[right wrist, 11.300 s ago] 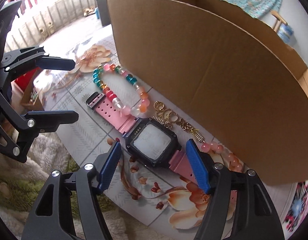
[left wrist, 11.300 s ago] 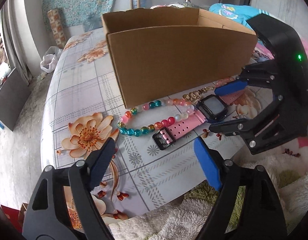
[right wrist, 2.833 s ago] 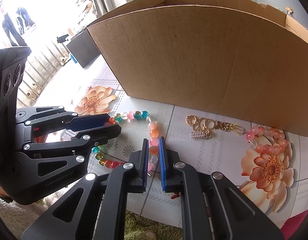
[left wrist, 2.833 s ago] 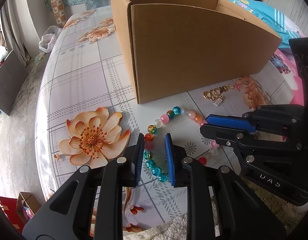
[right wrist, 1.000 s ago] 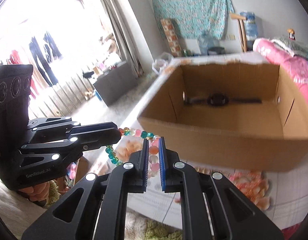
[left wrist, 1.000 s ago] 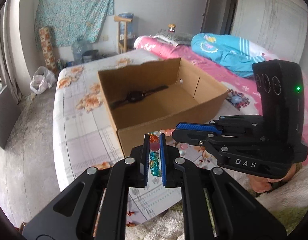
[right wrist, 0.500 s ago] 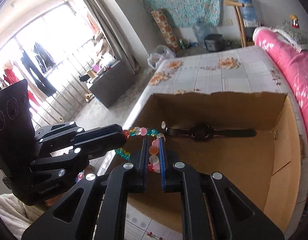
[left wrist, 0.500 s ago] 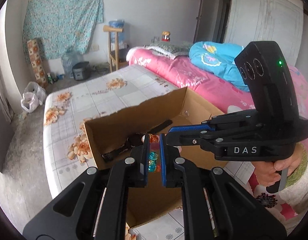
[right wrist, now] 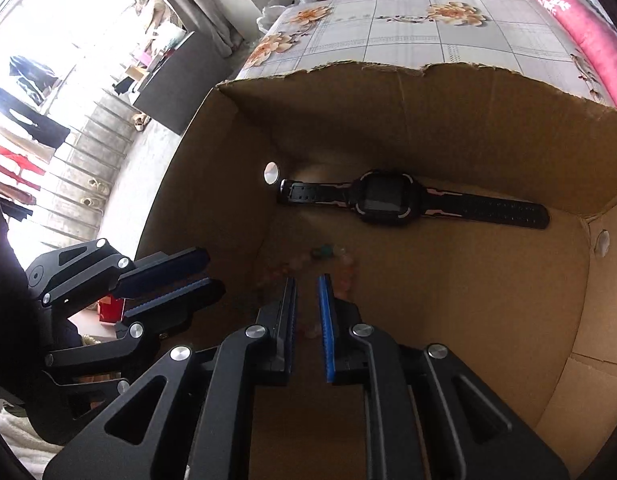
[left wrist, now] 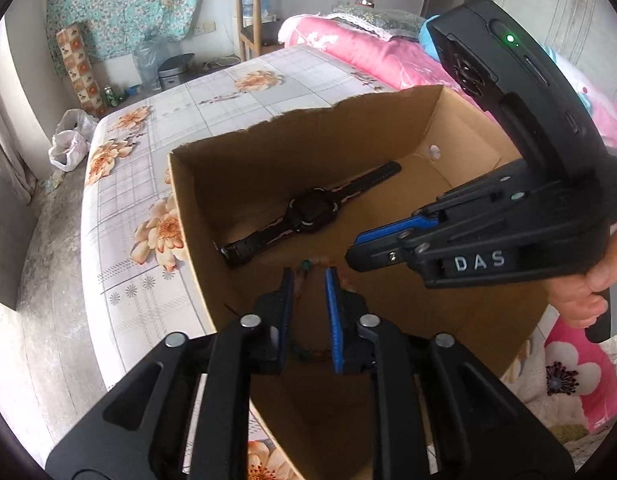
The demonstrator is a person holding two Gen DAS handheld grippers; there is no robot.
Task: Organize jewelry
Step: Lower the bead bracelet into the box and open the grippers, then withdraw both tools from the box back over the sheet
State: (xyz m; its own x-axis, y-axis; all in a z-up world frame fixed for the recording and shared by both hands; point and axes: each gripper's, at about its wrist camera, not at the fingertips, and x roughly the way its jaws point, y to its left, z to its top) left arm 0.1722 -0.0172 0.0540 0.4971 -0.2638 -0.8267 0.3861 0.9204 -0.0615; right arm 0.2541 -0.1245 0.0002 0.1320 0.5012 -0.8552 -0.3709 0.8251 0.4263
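Daylight scene, no lamps I can see. Window (right wrist: pixel 48 60) at upper left of right wrist view blown out, detail lost in glare. Cardboard box (left wrist: pixel 308 148) interior dim, floor in shadow. Bead bracelet (right wrist: pixel 328 256) motion-blurred, colours smeared, hard for me to read. Watch (right wrist: pixel 384 198) sharp. Fisheye bends edges strongly; black vignette in corners. Bed cover (left wrist: pixel 120 200) evenly lit.

Box: brown corrugated cardboard box (right wrist: pixel 448 120), matt, torn rough top edge at upper centre.
Watch: black watch with matt rubbery strap (right wrist: pixel 388 200), glossy face.
Gripper bodies: matt black plastic, shiny metal screws.
Pads: ribbed blue pads (right wrist: pixel 324 320).
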